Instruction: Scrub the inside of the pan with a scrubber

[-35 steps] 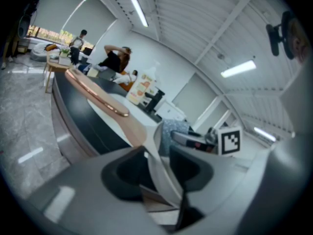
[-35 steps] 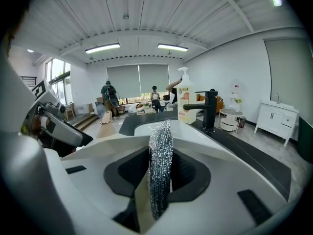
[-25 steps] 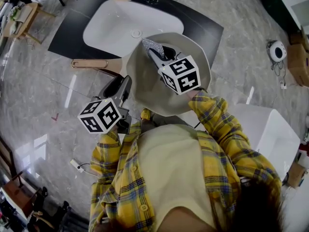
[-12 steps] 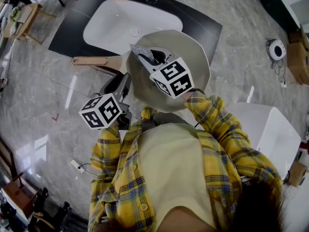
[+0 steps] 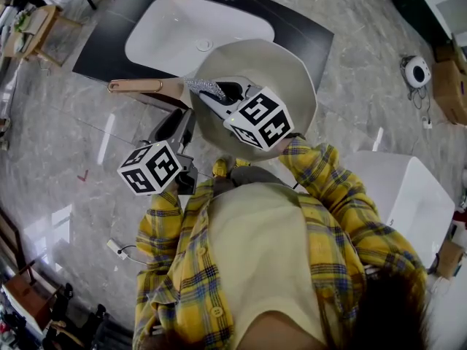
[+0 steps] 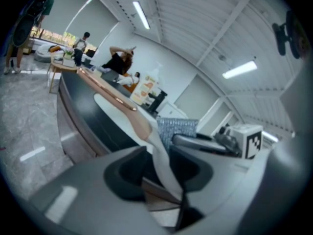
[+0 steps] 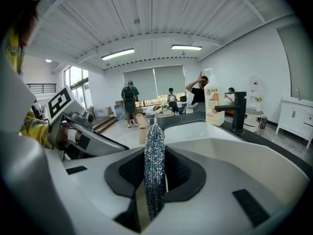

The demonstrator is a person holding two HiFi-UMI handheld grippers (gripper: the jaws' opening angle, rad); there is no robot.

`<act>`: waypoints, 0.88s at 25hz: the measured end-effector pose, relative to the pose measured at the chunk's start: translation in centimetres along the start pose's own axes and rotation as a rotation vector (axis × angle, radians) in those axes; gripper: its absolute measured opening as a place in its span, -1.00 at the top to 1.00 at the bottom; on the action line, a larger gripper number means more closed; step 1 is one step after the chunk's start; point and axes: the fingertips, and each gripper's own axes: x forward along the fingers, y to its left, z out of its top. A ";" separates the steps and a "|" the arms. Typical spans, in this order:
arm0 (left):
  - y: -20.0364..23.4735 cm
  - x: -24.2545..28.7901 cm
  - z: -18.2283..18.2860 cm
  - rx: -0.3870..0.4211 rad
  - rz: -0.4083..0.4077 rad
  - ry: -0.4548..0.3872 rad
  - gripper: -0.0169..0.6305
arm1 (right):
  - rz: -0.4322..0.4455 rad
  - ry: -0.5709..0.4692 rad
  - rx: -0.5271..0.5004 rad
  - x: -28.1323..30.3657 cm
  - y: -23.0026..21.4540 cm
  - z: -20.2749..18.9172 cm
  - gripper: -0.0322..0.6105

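Note:
The beige pan (image 5: pixel 281 68) is held up over the floor in front of the sink, its rose-coloured handle (image 5: pixel 137 86) pointing left. My left gripper (image 5: pixel 187 119) is shut on the pan's rim next to the handle; in the left gripper view the thin rim (image 6: pixel 163 161) runs between the jaws and the handle (image 6: pixel 113 95) stretches away. My right gripper (image 5: pixel 216 93) is shut on a silver mesh scrubber (image 5: pixel 206 88), which rests at the pan's left inner side. In the right gripper view the scrubber (image 7: pixel 154 166) stands upright between the jaws.
A white sink basin (image 5: pixel 168 31) is set in a black counter (image 5: pixel 109 46) behind the pan, with a black faucet (image 7: pixel 237 109) and a soap bottle (image 7: pixel 212 105). A white block (image 5: pixel 412 195) stands right. Several people are far back in the room.
My right gripper has slid the scrubber leftward across the pan's inside, toward the handle side. The left gripper and pan have stayed nearly still.

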 end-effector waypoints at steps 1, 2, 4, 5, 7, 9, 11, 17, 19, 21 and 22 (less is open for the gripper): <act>0.1 -0.2 0.0 -0.002 0.002 -0.003 0.50 | 0.012 0.004 -0.001 0.0 0.3 -0.1 0.64; 0.3 -0.4 -0.1 -0.004 0.004 -0.006 0.50 | 0.022 0.008 0.001 0.0 0.6 -0.1 0.64; 0.5 -0.7 -0.1 -0.009 0.008 -0.012 0.50 | 0.041 0.013 0.020 -0.2 0.9 -0.2 0.64; 0.6 -0.8 -0.1 -0.011 0.010 -0.014 0.50 | 0.051 0.015 0.033 -0.3 1.0 -0.2 0.64; 0.7 -1.1 -0.2 -0.016 0.011 -0.017 0.50 | 0.071 0.021 0.055 -0.6 1.3 -0.4 0.64; 0.8 -1.3 -0.4 -0.019 0.010 -0.019 0.50 | 0.092 0.027 0.072 -0.9 1.6 -0.6 0.64; 0.7 -1.4 -0.5 -0.020 0.006 -0.021 0.50 | 0.116 0.031 0.098 -1.2 1.9 -0.8 0.64; 0.6 -1.7 -0.5 -0.024 -0.002 -0.031 0.50 | 0.206 0.051 0.175 -2.2 2.8 -1.1 0.64; 0.6 -1.8 -0.5 -0.024 -0.002 -0.032 0.50 | 0.240 0.062 0.179 -2.6 3.2 -1.3 0.64; 0.6 -1.8 -0.7 -0.023 -0.001 -0.031 0.50 | 0.278 0.078 0.160 -3.2 3.8 -1.5 0.64; 0.6 -1.9 -0.7 -0.023 -0.001 -0.031 0.50 | 0.299 0.087 0.145 -3.4 4.1 -1.7 0.64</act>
